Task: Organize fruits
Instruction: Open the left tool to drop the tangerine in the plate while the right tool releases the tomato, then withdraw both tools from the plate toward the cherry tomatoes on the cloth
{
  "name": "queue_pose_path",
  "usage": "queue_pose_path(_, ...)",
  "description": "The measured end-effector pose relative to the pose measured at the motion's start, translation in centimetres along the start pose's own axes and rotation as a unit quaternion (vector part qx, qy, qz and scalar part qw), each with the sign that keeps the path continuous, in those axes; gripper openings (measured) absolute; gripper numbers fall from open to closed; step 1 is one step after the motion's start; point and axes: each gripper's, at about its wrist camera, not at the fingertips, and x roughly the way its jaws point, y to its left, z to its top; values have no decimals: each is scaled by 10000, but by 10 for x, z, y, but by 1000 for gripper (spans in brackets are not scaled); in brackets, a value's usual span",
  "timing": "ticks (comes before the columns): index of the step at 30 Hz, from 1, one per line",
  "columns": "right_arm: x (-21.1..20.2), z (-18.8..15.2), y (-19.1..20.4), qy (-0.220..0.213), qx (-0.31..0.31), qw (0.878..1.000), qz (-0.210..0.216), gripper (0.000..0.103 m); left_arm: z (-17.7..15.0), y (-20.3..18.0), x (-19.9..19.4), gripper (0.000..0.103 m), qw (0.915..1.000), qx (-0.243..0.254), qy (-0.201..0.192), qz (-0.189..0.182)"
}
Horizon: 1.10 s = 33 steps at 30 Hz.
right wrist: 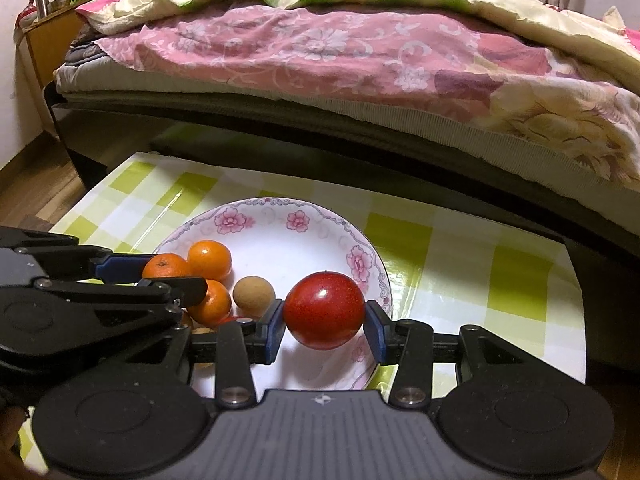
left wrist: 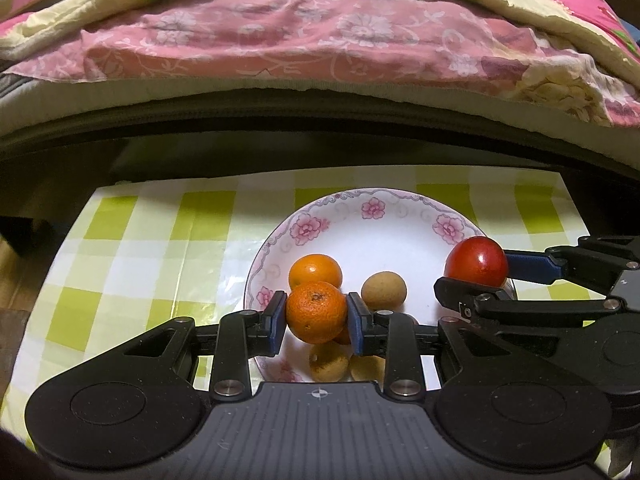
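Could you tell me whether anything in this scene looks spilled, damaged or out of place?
Nothing stands out. The plate sits flat on the checked tablecloth, loose fruit stays inside it, and each gripper holds its fruit squarely: left gripper a tangerine, right gripper a red fruit.

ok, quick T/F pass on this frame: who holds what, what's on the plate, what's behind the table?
1. The left hand-held gripper is clamped on a tangerine. True.
2. The right hand-held gripper is open and empty. False: it is shut on a red fruit.
3. The plate is plain white. False: its rim carries pink flowers.
4. A brown round fruit lies on the plate. True.
5. The checked tablecloth is blue. False: it is green and white.
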Motion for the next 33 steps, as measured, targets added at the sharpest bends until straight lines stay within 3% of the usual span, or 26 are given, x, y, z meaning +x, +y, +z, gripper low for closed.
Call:
queue_pose_path(22, -15, 4, -10, -260, 222, 9994, -50, 47, 8, 3, -21, 59, 9995, -87, -259, -144)
queue_pose_path(33, -32, -10, -15, -183, 209, 9996, -63, 47, -12, -9, -45, 66, 9991, 172, -239, -316)
